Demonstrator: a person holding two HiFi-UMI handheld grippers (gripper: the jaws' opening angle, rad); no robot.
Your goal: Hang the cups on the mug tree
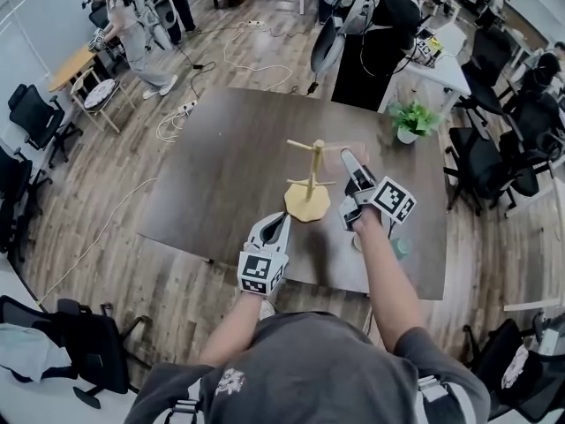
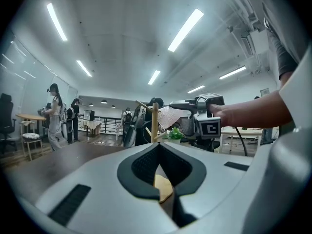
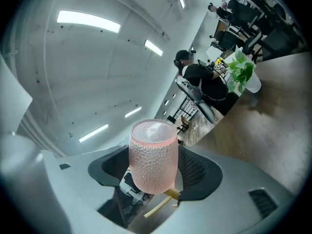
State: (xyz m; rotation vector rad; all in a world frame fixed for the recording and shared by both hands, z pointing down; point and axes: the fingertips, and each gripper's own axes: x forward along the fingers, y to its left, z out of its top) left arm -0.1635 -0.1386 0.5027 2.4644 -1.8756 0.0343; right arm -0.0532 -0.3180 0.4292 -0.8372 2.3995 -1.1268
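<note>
Dark surface (image 1: 212,166). Wooden mug tree (image 1: 308,188), upright near its middle. Left gripper (image 1: 280,223), fingers pressed together, empty, near the tree's base. Right gripper (image 1: 350,173), fingers pinching a pink dimpled cup (image 3: 152,155) beside the top pegs.

One desk (image 1: 221,148) carries one wooden mug tree (image 1: 308,184) and one potted plant (image 1: 412,120). There is one pink cup (image 3: 152,155). Two tongs show: the left tongs (image 1: 281,221) and the right tongs (image 1: 347,155). One pale green thing (image 1: 403,247) is too hidden to name.
</note>
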